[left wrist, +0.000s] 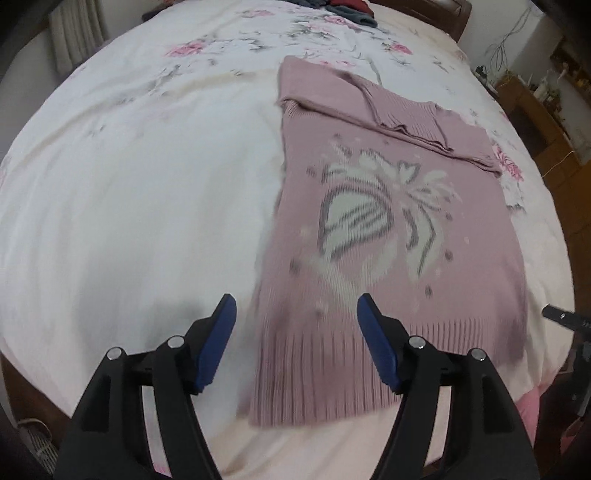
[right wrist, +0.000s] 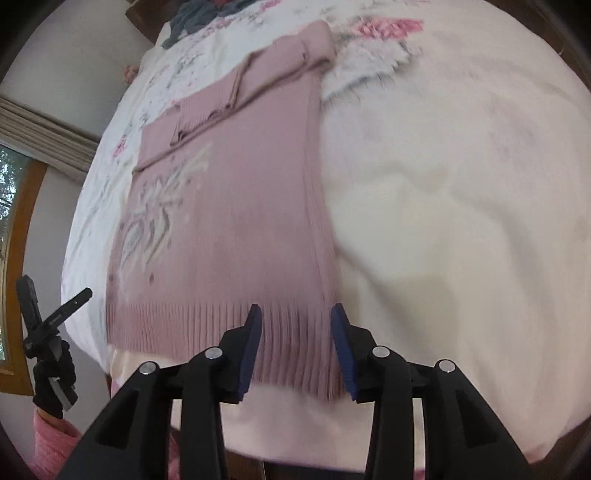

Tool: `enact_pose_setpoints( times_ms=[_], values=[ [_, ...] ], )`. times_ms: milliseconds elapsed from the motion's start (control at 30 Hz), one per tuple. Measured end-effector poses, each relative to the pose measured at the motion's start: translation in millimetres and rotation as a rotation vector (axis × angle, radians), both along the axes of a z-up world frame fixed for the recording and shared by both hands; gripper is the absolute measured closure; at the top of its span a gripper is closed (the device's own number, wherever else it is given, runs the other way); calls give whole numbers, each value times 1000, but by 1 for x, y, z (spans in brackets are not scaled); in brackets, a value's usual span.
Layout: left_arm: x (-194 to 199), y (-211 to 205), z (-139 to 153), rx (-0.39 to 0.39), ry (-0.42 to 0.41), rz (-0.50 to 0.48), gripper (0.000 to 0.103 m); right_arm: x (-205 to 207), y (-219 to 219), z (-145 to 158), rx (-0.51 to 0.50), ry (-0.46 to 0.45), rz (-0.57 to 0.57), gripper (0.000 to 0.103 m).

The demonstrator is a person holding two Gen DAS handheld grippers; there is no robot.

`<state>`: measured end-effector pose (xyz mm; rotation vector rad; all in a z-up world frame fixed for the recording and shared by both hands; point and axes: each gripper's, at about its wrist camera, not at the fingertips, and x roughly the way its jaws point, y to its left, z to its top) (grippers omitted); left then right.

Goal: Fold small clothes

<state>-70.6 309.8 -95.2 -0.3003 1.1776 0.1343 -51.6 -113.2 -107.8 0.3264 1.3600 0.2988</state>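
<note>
Left wrist: both tongs [left wrist: 295,314] [right wrist: 295,317] agape over blurred sweater [left wrist: 388,229] hem (pattern smeared).

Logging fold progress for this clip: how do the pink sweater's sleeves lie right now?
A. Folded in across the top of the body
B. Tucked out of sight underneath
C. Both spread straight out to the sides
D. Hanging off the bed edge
A: the sleeves lie folded across the upper part of the pink sweater, ribbed cuffs showing, on the floral bedsheet.

Bare bedspread [left wrist: 129,206] flanks the sweater [left wrist: 388,229]; seemingly only clothes [left wrist: 347,11] crowd the far end.
</note>
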Motion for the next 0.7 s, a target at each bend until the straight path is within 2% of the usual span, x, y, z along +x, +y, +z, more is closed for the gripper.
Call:
enact_pose_setpoints(
  times_ms=[233,467,700],
  values=[
    [-31,10,-7,-21,33,21,34,-32,-1,-7,-15,13,4,61],
    [-48,11,-16,-68,48,32,31,-39,-6,-20,8,30,-16,59],
    [-52,22,-34,-121,90,81,31,-40,-7,-45,35,91,-34,59]
  ],
)
